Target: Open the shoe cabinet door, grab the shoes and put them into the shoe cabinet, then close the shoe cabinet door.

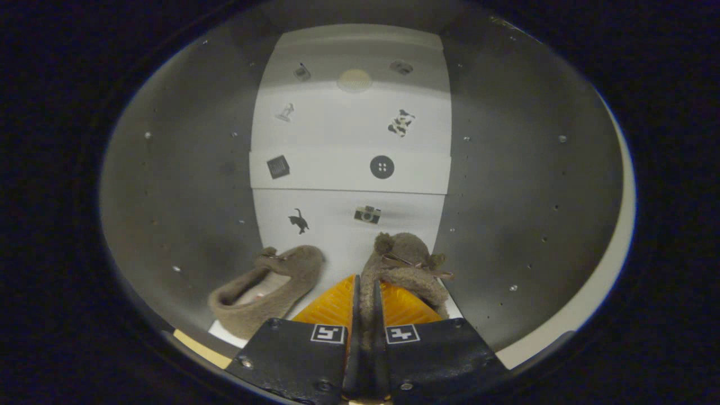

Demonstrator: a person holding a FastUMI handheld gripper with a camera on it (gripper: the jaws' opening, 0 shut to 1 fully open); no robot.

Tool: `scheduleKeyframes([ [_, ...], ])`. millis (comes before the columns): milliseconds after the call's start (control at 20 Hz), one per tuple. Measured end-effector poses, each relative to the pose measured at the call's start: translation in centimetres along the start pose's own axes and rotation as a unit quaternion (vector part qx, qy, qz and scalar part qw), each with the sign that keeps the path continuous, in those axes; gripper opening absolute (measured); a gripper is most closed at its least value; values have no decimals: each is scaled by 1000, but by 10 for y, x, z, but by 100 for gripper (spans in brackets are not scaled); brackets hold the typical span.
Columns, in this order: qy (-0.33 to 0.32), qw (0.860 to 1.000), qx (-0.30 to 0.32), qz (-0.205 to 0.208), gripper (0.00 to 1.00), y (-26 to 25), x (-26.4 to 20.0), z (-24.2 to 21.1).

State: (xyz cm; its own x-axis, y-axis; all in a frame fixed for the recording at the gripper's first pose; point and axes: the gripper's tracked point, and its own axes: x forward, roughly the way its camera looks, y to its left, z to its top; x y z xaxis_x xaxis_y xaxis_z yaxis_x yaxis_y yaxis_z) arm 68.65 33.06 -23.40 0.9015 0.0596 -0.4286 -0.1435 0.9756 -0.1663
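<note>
Inside the cabinet [185, 214] now, and the tool [365, 315] is nearly closed, both fingers pinching the soft rim of the right shoe [402, 264], which sits just ahead on the white floor. The left shoe [270, 287] lies beside it, already in. Fuzzy, floppy, light stuff by the look of it; the thin rim seems the best hold, since the body would likely squash

1 fisheye camera rides on the gripper [364, 315], facing forward along its 2 fingers into the shoe cabinet [169, 185] — close to the cabinet's floor, the back wall [349, 135] farther ahead.
</note>
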Motion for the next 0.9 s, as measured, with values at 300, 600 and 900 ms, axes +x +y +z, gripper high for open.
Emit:
scheduleKeyframes([
  [300, 12, 1000, -11, 14, 14, 9, 41, -15],
  [600, 27, 996, 32, 81, 38, 46, 48, -18],
  [900, 52, 997, 20, 55, 75, 44, 22, -16],
])
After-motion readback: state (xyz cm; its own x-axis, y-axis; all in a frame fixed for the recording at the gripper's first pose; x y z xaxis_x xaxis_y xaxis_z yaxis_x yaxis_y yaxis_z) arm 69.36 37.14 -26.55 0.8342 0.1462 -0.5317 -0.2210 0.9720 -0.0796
